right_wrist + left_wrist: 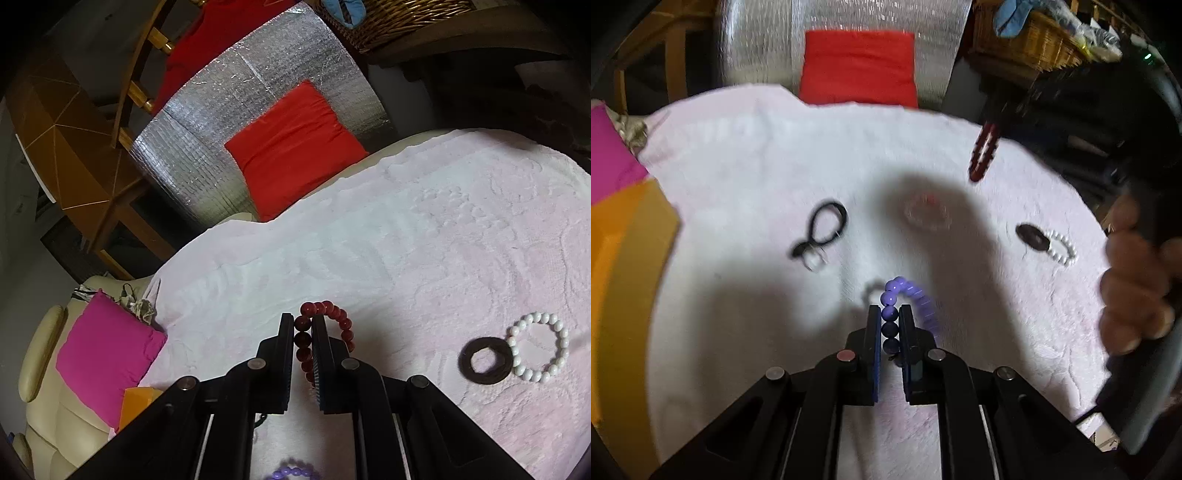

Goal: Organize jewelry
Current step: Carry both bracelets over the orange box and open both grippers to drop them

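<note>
My left gripper is shut on a purple bead bracelet and holds it above the pale pink towel. My right gripper is shut on a dark red bead bracelet; it also shows in the left wrist view, hanging at the upper right. On the towel lie a white bead bracelet touching a dark brown ring, a black cord piece and a blurred pinkish clear bracelet. The purple beads peek in at the right wrist view's bottom edge.
An orange box stands at the towel's left edge, with a magenta cushion beside it. A red cushion lies on silver foil matting beyond the towel. A wicker basket sits at the back right.
</note>
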Motion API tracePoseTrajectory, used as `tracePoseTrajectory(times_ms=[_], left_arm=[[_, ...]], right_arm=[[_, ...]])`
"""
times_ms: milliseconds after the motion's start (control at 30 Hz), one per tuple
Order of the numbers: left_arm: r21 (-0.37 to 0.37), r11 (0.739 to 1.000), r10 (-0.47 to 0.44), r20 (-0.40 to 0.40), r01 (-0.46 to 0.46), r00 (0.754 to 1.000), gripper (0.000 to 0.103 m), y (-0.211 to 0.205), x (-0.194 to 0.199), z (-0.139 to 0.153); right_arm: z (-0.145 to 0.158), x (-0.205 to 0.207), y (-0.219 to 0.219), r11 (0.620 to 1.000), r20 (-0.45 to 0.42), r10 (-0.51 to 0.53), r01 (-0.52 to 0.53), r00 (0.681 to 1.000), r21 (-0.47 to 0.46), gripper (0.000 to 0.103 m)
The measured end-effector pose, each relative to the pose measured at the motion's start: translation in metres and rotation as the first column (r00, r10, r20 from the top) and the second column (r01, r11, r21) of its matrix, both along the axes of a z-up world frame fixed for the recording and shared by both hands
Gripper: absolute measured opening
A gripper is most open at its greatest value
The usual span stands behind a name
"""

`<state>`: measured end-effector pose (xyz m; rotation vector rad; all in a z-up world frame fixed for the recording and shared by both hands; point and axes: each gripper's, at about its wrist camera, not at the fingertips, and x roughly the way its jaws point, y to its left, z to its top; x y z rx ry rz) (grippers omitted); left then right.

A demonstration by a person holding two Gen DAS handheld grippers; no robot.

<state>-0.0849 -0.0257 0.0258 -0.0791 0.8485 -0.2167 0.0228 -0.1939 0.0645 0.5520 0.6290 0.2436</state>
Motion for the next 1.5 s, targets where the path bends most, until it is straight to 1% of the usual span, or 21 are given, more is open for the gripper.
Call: tracePoseTrajectory(times_ms=[133,267,367,500,633,767,867,900,933,1033,1067,1233,1267,1333,1400,1467,1500], left_arm=[[0.031,0.999,0.01,0.071,-0.012,0.997,0.009,0.012,-0.016,0.028],[0.042,0.999,0.021,0.145,-0.027,0.989,0.009,0.033,-0.039,0.057],[0.045,0.998,0.035,0.192,-0.045,0.981,0.009,0.056,-0.055,0.076],[0.045,0.994,0.085,0.235,-0.098,0.968,0.009,0.095,-0.073,0.098],[0.058,0.983,0.15,0.27,-0.171,0.951,0.009,0.14,-0.086,0.112],[0.073,0.962,0.237,0.252,-0.263,0.938,0.009,0.181,-0.087,0.105],[0.079,0.939,0.312,0.204,-0.334,0.928,0.009,0.215,-0.088,0.089],[0.084,0.933,0.329,0.189,-0.349,0.925,0.009,0.221,-0.088,0.083],[0.088,0.928,0.343,0.174,-0.362,0.923,0.009,0.228,-0.088,0.077],[0.101,0.913,0.383,0.131,-0.396,0.915,0.009,0.247,-0.084,0.06],[0.1,0.908,0.397,0.11,-0.407,0.911,0.009,0.254,-0.081,0.052],[0.108,0.895,0.431,0.027,-0.432,0.902,0.009,0.264,-0.066,0.024],[0.115,0.893,0.436,0.014,-0.435,0.9,0.009,0.264,-0.063,0.02],[0.14,0.887,0.446,-0.013,-0.44,0.895,0.01,0.264,-0.059,0.011],[0.166,0.878,0.46,-0.028,-0.45,0.888,0.01,0.264,-0.06,0.005],[0.18,0.875,0.461,-0.03,-0.449,0.887,0.01,0.261,-0.061,0.003],[0.186,0.874,0.46,-0.024,-0.448,0.887,0.01,0.259,-0.062,0.004]], right_arm=[[0.004,-0.005,0.018,1.0,0.02,0.029,-0.029,0.999,-0.004,0.011],[0.007,-0.011,0.045,0.997,0.036,0.073,-0.073,0.997,0.002,0.011],[0.007,-0.017,0.068,0.993,0.044,0.117,-0.117,0.992,0.012,0.011],[0.009,-0.029,0.111,0.978,0.069,0.204,-0.206,0.976,0.015,0.011],[0.007,-0.038,0.151,0.95,0.091,0.306,-0.311,0.948,0.035,0.011],[0.006,-0.043,0.19,0.909,0.115,0.404,-0.412,0.908,0.065,0.011],[0.004,-0.043,0.216,0.873,0.118,0.465,-0.477,0.877,0.106,0.011],[0.002,-0.042,0.228,0.856,0.116,0.491,-0.503,0.863,0.121,0.011],[0.001,-0.041,0.234,0.847,0.115,0.504,-0.516,0.856,0.126,0.011],[-0.003,-0.041,0.259,0.818,0.107,0.555,-0.564,0.825,0.112,0.011],[-0.007,-0.04,0.269,0.805,0.092,0.578,-0.585,0.811,0.103,0.011],[-0.025,-0.035,0.301,0.776,0.02,0.628,-0.628,0.778,0.058,0.011],[-0.03,-0.034,0.307,0.767,-0.003,0.64,-0.639,0.768,0.049,0.012],[-0.034,-0.032,0.312,0.764,-0.02,0.644,-0.643,0.764,0.05,0.014],[-0.034,-0.031,0.312,0.757,-0.019,0.653,-0.651,0.757,0.057,0.016],[-0.031,-0.031,0.306,0.764,0.001,0.643,-0.642,0.766,0.063,0.023],[-0.029,-0.03,0.303,0.77,0.013,0.636,-0.635,0.772,0.069,0.023]])
